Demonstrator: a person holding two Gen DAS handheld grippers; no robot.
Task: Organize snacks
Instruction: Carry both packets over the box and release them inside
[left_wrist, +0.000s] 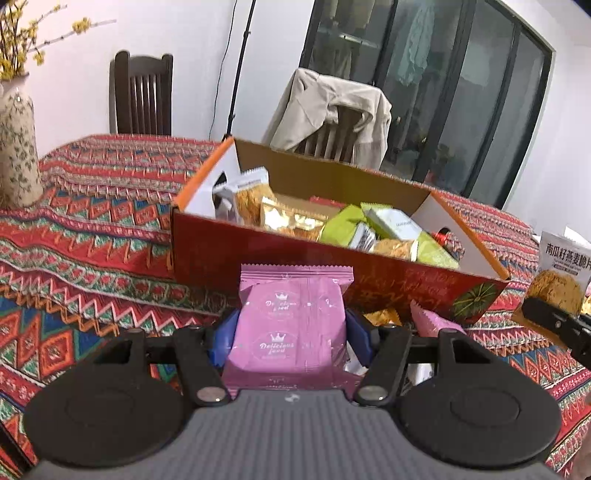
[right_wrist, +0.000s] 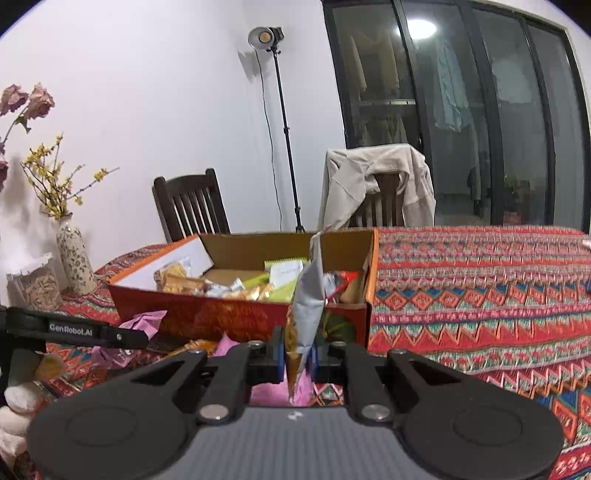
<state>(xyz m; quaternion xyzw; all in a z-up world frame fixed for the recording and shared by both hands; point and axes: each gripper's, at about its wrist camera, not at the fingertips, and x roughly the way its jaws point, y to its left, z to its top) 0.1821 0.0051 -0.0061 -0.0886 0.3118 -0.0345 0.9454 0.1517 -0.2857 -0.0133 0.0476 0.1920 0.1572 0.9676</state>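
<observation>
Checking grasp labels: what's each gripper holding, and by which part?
Left gripper: pink snack packet, fingers on its two side edges. Right gripper: white-and-orange snack bag, pinched edge-on near its lower end.

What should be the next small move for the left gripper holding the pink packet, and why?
Probably carry it forward and slightly up over the near wall of the cardboard box. The left gripper is shut on the pink snack packet, which sits just short of that wall and below its rim, and the box already holds other snacks, with open room behind the wall.
</observation>
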